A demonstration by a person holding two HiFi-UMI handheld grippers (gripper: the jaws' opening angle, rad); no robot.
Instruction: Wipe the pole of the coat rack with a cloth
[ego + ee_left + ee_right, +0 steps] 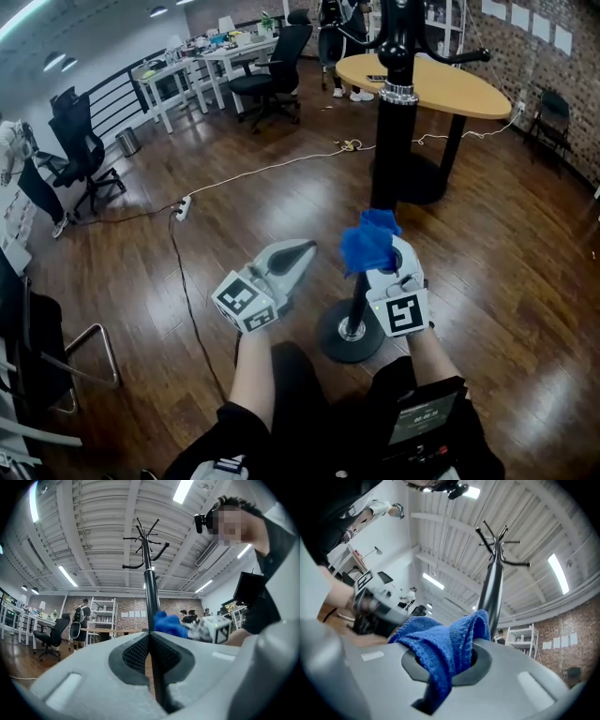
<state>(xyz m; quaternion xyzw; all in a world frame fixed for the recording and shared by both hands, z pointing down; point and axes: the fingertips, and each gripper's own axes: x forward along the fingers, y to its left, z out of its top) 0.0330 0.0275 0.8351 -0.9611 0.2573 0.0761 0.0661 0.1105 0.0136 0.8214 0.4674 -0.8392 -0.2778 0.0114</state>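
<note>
left gripper [300, 251] closed, empty | right gripper [382, 253] clamps cloth [367, 239] beside pole [386, 169] | table [469, 94] behind pole | cable [272, 167] on floor

Blocked straight ahead of the right gripper [382, 253] by the coat rack pole [385, 159], with the blue cloth [368, 239] in between. Blocked low down by the round base [349, 336], near the person's legs. Open gap between left gripper [302, 251] and pole. Open wooden floor [253, 206] further left, crossed by a black cable [180, 281] and power strip [184, 203]. Limited behind the pole by the oval table [450, 86], and overhead by the hooks [133, 567].
</note>
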